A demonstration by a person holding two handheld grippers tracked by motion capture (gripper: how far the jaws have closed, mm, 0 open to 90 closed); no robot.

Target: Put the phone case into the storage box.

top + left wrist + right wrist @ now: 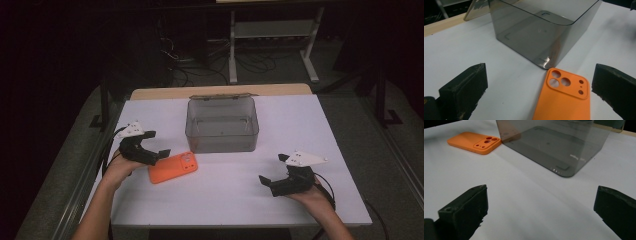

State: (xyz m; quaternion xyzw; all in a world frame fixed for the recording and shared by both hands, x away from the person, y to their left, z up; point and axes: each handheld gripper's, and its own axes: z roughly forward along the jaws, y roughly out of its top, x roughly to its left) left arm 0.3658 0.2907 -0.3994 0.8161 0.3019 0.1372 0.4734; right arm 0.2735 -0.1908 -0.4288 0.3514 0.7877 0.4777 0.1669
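An orange phone case [173,167] lies flat on the white table [235,200], camera cut-outs up, just left of a smoky clear plastic box [222,125]. My left gripper [156,148] is open right at the case's left end; in the left gripper view the case [562,100] lies between the wide-apart jaws, with the box [541,30] behind it. My right gripper [272,170] is open over bare table at the front right, holding nothing. In the right gripper view the case [475,142] is far left and the box [554,147] is ahead.
The box's lid [220,96] hangs open behind it. A wooden table edge [220,91] runs along the back. Beyond it stand a white metal frame [272,35] and cables [200,60] on a dark floor. Bare white table lies between the two grippers.
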